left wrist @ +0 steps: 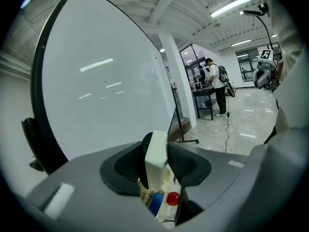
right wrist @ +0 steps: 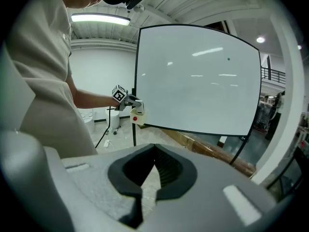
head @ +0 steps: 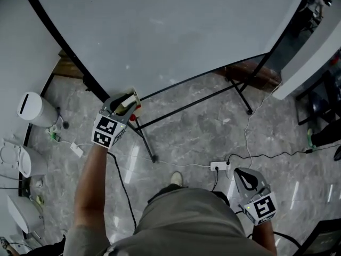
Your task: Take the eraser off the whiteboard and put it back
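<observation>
The eraser (left wrist: 156,162) is a cream block with a red knob and a blue part on its underside. My left gripper (left wrist: 157,150) is shut on it, its dark pads pressing both sides. In the head view that gripper (head: 123,104) holds the eraser (head: 132,97) by the lower left corner of the whiteboard (head: 176,31), at its black frame. The right gripper view shows the same hand (right wrist: 128,101) with the eraser (right wrist: 137,116) at the board's bottom left corner. My right gripper (head: 246,181) hangs low by my right hip, shut with nothing in it (right wrist: 153,164).
The whiteboard stands on black legs (head: 146,137) over a grey marble floor. A white bin (head: 34,110) stands at the left; a power strip (head: 219,166) and cables lie near my foot (head: 176,179). Far off, a person (left wrist: 217,88) stands at a table.
</observation>
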A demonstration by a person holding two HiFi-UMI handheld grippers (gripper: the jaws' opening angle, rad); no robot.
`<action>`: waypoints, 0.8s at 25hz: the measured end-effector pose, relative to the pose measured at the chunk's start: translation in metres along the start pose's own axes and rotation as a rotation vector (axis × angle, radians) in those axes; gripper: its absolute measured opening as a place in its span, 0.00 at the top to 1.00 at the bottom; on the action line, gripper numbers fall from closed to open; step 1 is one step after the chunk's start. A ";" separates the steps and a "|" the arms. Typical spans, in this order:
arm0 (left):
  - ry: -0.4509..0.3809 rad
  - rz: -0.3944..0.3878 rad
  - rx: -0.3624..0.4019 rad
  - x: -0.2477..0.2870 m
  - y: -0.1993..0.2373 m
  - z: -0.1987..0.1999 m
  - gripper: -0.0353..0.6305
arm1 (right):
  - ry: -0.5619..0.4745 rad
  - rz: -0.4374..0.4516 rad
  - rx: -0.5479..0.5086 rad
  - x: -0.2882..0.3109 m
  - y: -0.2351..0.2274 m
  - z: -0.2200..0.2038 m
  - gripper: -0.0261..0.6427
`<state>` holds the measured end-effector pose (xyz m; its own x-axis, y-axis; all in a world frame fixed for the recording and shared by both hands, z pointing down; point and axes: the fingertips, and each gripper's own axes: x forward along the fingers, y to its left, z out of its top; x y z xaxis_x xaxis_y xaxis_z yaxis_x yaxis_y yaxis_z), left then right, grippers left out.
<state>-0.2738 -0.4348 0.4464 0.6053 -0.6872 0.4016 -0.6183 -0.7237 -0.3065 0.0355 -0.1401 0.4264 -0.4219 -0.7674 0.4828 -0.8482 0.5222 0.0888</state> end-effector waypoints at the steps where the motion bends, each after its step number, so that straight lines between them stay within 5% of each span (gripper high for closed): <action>1: 0.006 -0.005 0.004 0.004 0.000 -0.005 0.69 | 0.003 -0.005 0.001 0.001 -0.001 0.001 0.96; 20: 0.137 -0.058 0.090 0.039 -0.015 -0.051 0.68 | 0.018 0.011 0.002 0.024 -0.005 0.010 0.96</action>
<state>-0.2662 -0.4473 0.5113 0.5604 -0.6337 0.5332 -0.5331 -0.7687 -0.3534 0.0265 -0.1651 0.4290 -0.4255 -0.7549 0.4991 -0.8443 0.5296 0.0812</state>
